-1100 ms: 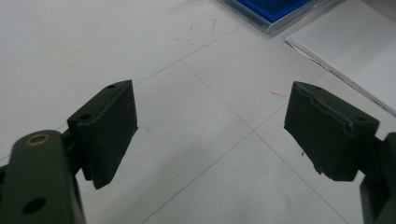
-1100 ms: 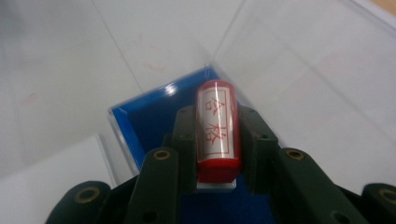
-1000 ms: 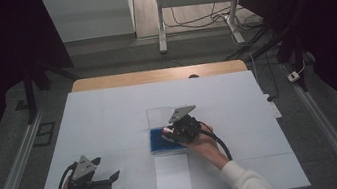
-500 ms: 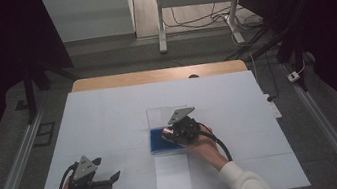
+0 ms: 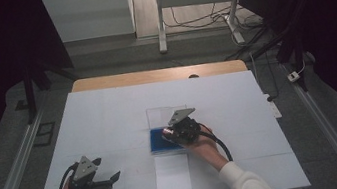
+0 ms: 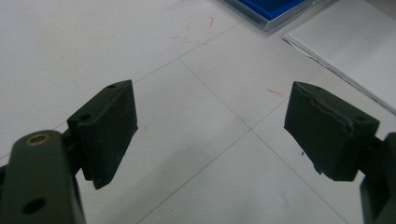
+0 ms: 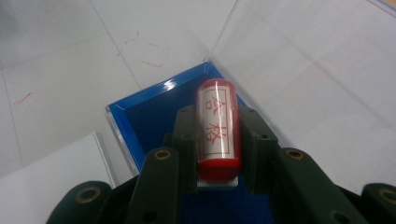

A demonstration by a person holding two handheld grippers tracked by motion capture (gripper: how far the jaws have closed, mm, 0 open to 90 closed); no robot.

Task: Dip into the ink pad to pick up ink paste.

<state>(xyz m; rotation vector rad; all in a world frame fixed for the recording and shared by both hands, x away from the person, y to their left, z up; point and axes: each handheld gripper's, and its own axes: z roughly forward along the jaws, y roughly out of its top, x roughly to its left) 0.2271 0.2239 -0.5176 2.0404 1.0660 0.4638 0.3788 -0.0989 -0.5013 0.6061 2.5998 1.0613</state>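
Observation:
My right gripper [image 7: 217, 116] is shut on a red stamp [image 7: 218, 144] with a clear window and red characters on its top. It holds the stamp over a blue ink pad [image 7: 144, 116] set in a clear case whose lid [image 7: 303, 70] lies open behind. In the high view that gripper [image 5: 171, 133] sits at the table's middle, over the pad [image 5: 158, 144]. My left gripper [image 5: 108, 169] rests near the front left of the table, and its jaws [image 6: 210, 121] stand wide open with only bare white table between them.
A white sheet of paper [image 5: 173, 179] lies just in front of the ink pad, toward the table's front edge. Faint red marks [image 6: 196, 32] dot the white table cover [image 5: 109, 118]. A wooden strip [image 5: 153, 75] runs along the far edge.

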